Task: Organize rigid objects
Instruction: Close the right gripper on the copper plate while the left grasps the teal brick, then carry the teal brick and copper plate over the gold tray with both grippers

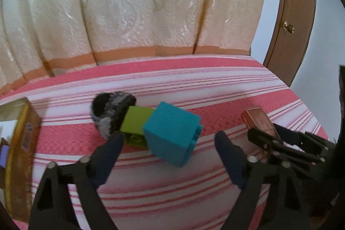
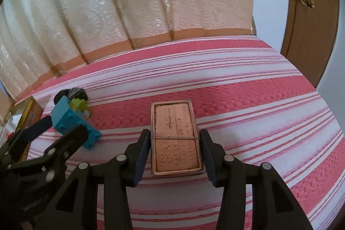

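A teal toy block (image 1: 172,133) lies tilted on the pink striped bedcover (image 1: 194,83), against a lime green brick (image 1: 135,122). My left gripper (image 1: 168,136) is open, its fingers on either side of the teal block with gaps to both pads. A flat copper-coloured tin (image 2: 175,137) with embossed writing and a thin band around it rests on the cover. My right gripper (image 2: 175,133) is shut on the tin, pads pressed on its two long sides. The right wrist view shows the teal block (image 2: 69,120) at the left, between the left gripper's fingers (image 2: 79,133).
A black and grey fuzzy object (image 1: 110,111) lies behind the green brick. A gold box (image 1: 19,143) stands at the left edge of the bed. A cream curtain (image 1: 140,3) hangs behind, and a brown door (image 1: 289,14) is at the right.
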`<state>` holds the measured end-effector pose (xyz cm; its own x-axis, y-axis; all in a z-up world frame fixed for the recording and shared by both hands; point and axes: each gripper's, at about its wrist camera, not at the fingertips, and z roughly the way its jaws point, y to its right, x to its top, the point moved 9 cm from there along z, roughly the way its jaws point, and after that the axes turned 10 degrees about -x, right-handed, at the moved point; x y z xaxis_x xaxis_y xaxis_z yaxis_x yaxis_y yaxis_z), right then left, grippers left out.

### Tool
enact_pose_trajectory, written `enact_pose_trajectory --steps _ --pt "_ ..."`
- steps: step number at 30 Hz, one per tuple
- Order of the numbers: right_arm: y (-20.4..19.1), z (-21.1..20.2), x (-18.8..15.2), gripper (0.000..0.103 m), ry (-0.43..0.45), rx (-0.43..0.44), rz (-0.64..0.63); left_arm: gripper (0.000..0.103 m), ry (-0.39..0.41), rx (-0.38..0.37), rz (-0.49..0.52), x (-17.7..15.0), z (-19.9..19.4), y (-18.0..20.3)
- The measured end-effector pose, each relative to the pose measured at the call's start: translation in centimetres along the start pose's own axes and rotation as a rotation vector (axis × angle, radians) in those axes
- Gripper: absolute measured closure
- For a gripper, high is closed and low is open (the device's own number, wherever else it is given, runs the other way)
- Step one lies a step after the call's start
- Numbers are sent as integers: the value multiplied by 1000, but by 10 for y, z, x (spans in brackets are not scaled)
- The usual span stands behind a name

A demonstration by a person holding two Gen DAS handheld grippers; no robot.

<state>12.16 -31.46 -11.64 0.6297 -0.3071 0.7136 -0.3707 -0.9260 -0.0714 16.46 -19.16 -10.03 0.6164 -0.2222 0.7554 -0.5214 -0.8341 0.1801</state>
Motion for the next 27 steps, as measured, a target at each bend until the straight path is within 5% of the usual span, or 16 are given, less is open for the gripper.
enact_pose_trajectory --steps 6,16,27 --pt "2 5 -3 54 -23 10 22 52 -85 -68 -60 -5 21 0" --pt "5 8 -5 54 -25 19 41 53 -33 -129 -137 -14 2 -5" --pt "1 -4 3 54 61 55 52 53 99 -4 3 -6 -31 -3"
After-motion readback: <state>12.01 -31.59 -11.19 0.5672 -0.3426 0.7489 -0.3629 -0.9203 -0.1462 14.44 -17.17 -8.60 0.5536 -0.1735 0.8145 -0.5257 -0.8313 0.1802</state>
